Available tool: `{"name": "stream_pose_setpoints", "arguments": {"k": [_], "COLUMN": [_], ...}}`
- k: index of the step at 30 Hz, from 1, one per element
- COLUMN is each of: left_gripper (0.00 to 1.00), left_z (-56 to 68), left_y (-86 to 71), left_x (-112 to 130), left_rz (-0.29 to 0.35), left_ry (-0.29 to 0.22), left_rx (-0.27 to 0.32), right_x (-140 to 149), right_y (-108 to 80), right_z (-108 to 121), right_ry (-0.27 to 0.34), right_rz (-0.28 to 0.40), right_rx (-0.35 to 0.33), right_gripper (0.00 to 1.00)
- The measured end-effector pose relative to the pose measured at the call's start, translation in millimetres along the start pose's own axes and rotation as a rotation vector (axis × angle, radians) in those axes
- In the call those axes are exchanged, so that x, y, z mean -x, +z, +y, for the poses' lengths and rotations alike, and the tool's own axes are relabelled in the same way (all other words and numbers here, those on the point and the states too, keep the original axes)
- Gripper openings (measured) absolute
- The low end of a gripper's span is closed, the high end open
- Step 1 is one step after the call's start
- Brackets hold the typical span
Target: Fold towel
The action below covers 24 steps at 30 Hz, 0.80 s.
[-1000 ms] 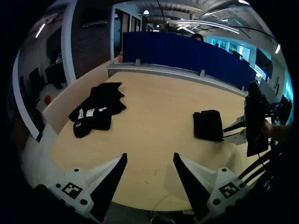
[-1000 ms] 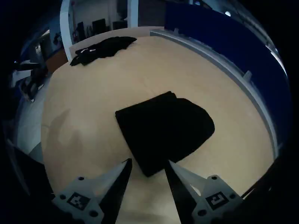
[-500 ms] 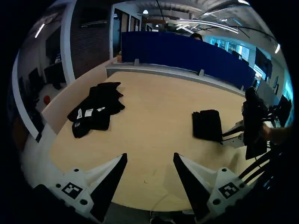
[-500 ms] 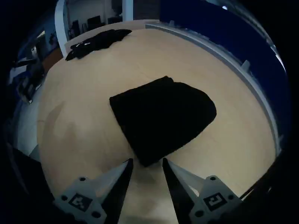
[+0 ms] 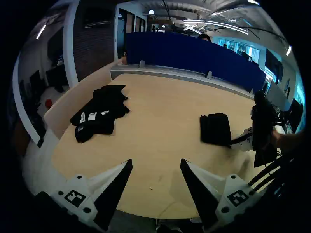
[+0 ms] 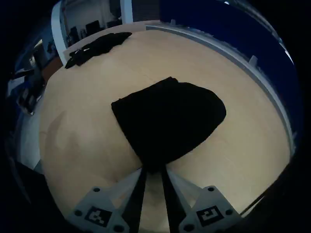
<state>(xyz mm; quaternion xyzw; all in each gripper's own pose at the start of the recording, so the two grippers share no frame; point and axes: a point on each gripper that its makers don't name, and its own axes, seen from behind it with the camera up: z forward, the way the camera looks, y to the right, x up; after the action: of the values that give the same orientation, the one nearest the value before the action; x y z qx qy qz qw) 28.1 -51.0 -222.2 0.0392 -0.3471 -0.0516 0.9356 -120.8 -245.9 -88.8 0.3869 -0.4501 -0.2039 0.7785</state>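
Pale wood surface [image 5: 163,112] runs out to a blue partition [image 5: 186,52] at its far edge. Since half a second ago your right tool [image 6: 153,171] has drawn its fingers from a moderate gap down to a narrow slit, and the near corner of the black folded towel [image 6: 171,116] now sits pinched between their tips. The towel itself lies flat on the wood near the right edge, where it was before. Your left tool [image 5: 155,167] has not changed: its fingers are spread wide, holding nothing, above the near edge of the surface.

From the left gripper view you can see your own hand [image 5: 278,139] at the far right, holding the right tool against the towel's edge. That view also gives you the heap of dark cloth [image 5: 101,110] with pale tags, well apart from the towel on the left side. From the right gripper view you get the pinched corner itself, close up, with the same heap small at the far end.
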Motion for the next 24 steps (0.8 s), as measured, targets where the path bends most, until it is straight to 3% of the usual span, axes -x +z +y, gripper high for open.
{"name": "stream_pose_setpoints", "arguments": {"k": [5, 8, 15, 24], "left_gripper": [0.91, 0.91, 0.91, 0.91], "left_z": [0.3, 0.9, 2.7, 6.1], "left_y": [0.5, 0.4, 2.0, 6.8], "left_x": [0, 0, -4, -17], "left_rz": [-0.001, 0.0, 0.002, 0.024], "left_ry": [-0.001, -0.001, 0.003, 0.009], "left_rx": [0.001, 0.002, 0.006, 0.018], "right_x": [0, -2, -16, -64], "right_y": [1.5, 1.6, -9.9, -46.5], "right_z": [2, 2, 5, 20], "right_ry": [0.001, -0.002, -0.026, -0.089], "right_rz": [0.003, 0.008, 0.04, 0.112], "right_rx": [0.005, 0.005, 0.007, 0.049], "right_gripper": [0.09, 0.06, 0.05, 0.04]}}
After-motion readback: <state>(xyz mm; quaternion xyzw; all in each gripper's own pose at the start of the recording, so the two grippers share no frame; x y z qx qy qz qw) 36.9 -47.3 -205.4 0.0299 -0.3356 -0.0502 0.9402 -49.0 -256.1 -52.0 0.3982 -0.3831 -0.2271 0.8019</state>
